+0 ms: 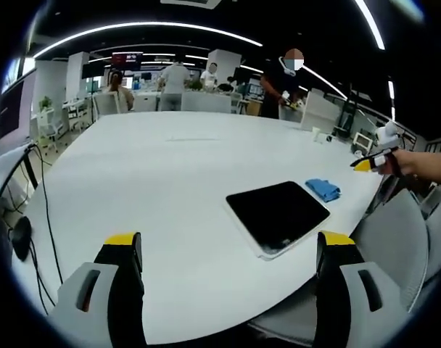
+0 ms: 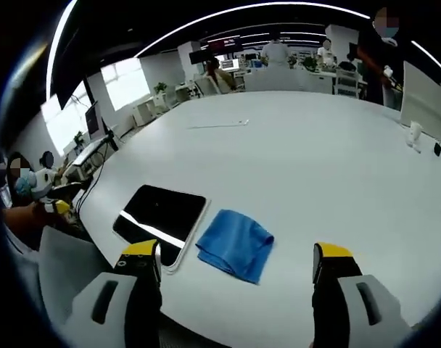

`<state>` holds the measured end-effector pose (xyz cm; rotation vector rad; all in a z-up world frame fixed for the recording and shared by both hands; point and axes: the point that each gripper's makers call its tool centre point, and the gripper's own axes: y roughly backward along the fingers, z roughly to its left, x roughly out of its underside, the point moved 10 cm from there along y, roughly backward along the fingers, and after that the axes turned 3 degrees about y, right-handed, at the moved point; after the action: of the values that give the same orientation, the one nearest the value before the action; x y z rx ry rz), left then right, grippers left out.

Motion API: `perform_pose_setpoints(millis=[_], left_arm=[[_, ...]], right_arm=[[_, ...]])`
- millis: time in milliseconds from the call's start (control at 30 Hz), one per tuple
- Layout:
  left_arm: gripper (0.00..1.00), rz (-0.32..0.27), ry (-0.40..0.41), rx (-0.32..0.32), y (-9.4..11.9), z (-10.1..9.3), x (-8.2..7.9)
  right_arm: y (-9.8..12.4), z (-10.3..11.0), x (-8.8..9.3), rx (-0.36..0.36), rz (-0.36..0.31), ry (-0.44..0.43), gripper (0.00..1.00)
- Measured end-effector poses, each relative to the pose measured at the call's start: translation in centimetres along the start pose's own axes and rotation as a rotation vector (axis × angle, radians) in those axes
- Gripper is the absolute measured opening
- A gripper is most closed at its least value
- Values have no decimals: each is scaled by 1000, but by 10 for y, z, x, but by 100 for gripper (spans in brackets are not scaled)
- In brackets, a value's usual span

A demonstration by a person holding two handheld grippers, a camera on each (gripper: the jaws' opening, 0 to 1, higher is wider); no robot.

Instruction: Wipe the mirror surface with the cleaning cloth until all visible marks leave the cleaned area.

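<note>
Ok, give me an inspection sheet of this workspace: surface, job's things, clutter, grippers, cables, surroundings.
Surface: large white table, mostly bare.
Job's things: dark mirror lying flat near the table edge; blue cloth crumpled beside it, untouched.
Clutter: a thin item far across the table; small objects near the far edge.
Grippers: left gripper open, empty; right gripper open, empty, above the cloth.
Cables: black cables hanging off the table's side.
Surroundings: open office, desks, several people, ceiling light strips; grey chair.
</note>
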<state>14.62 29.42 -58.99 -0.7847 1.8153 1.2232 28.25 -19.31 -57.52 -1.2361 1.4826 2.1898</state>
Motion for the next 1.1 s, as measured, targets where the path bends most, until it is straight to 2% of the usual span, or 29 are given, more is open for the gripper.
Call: perform_pose_setpoints(millis=[167, 233, 267, 333, 400, 467, 533, 600, 633, 700, 767, 833, 900, 967, 1100], left_arm=[[99, 1, -3, 3, -1, 0, 0], [99, 6, -9, 11, -2, -2, -1], [99, 7, -13, 15, -2, -2, -1], [99, 11, -17, 20, -3, -3, -1], [99, 9, -13, 25, -4, -4, -1], [99, 7, -7, 27, -5, -6, 0], [99, 11, -4, 30, -6, -8, 2], [99, 17, -6, 33, -7, -8, 4], [99, 21, -5, 35, -7, -8, 6], [99, 29, -8, 36, -7, -7, 7], [99, 38, -11, 36, -7, -6, 8], [99, 39, -13, 35, -6, -4, 7], [99, 36, -17, 33, -5, -3, 5], [99, 36, -15, 28, -5, 0, 4], [99, 34, -16, 21, -6, 3, 3]], right_arm=[[-20, 3, -8, 16, 133, 3, 66], [-32, 6, -11, 15, 131, 7, 60], [-35, 6, -8, 33, 171, -12, 56], [-48, 6, -5, 38, 179, -8, 49], [-59, 8, 1, 46, 219, -36, 46], [-71, 6, 2, 47, 206, -40, 42], [-79, 6, 5, 82, 247, -8, 34], [-87, 5, 8, 91, 244, -3, 32], [-91, 3, 12, 105, 277, -26, 33], [-97, 4, 15, 111, 265, -16, 31], [-100, 1, 20, 168, 300, 4, 26], [-104, 5, 20, 155, 289, 2, 24], [-107, 5, 20, 199, 291, 15, 21], [-111, 8, 18, 203, 294, 32, 18], [-114, 14, 14, 197, 316, 49, 8]])
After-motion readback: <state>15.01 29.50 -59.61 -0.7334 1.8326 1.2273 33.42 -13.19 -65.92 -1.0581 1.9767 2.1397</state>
